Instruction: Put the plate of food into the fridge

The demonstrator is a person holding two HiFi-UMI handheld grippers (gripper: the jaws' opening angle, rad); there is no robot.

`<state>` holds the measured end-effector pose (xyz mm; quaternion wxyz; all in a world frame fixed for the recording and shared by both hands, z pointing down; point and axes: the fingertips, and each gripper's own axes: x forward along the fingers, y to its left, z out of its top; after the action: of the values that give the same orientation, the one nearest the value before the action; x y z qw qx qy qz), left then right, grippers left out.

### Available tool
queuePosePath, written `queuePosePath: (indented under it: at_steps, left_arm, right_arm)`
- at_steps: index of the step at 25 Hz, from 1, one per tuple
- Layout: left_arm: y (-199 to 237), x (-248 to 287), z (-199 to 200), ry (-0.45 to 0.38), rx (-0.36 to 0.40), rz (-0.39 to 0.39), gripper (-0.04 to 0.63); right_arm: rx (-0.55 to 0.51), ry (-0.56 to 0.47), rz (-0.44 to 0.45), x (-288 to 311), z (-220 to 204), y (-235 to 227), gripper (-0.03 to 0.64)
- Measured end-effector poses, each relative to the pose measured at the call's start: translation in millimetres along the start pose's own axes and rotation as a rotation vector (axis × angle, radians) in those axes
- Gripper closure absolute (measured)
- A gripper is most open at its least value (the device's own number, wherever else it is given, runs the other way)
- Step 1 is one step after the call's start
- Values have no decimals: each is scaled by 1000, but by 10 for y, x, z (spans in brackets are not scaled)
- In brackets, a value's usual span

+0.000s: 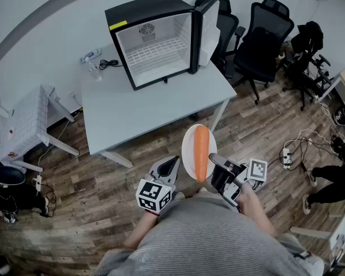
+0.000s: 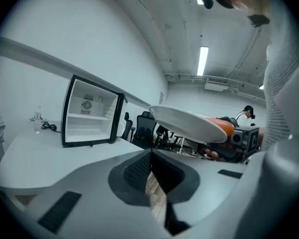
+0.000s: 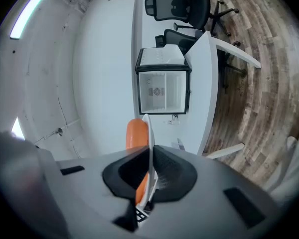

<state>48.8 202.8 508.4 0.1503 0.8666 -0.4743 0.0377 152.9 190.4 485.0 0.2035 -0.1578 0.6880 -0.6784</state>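
A white plate (image 1: pixel 188 148) with a long orange piece of food (image 1: pixel 201 151) hangs over the wooden floor, in front of the grey table (image 1: pixel 149 114). My right gripper (image 1: pixel 214 158) is shut on the plate's right rim; in the right gripper view the plate (image 3: pixel 148 138) stands edge-on between the jaws of the right gripper (image 3: pixel 150 156), with the food (image 3: pixel 136 133) to its left. My left gripper (image 1: pixel 175 161) is beside the plate's left edge, apart from it, shut and empty. The small black fridge (image 1: pixel 155 39) stands on the table with its door open and its white shelves bare.
Black office chairs (image 1: pixel 264 39) stand to the right of the table. A small white side table (image 1: pixel 29 122) is at the left. A power strip with cables (image 1: pixel 287 154) lies on the floor at the right, near a person's legs (image 1: pixel 333 183). A bottle (image 1: pixel 94 69) stands by the fridge.
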Motion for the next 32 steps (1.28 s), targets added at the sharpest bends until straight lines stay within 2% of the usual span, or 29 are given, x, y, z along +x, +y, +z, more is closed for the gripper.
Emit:
queuePosePath:
  at_steps: [18,32]
  left_arm:
    - [107,137,14,7,-2,10,584]
    - [192,227,-15,27,3,-5,584]
  right_arm:
    - [9,-18,23,90,207,49,586]
    - [12,-9,-2,163,228,-20,586]
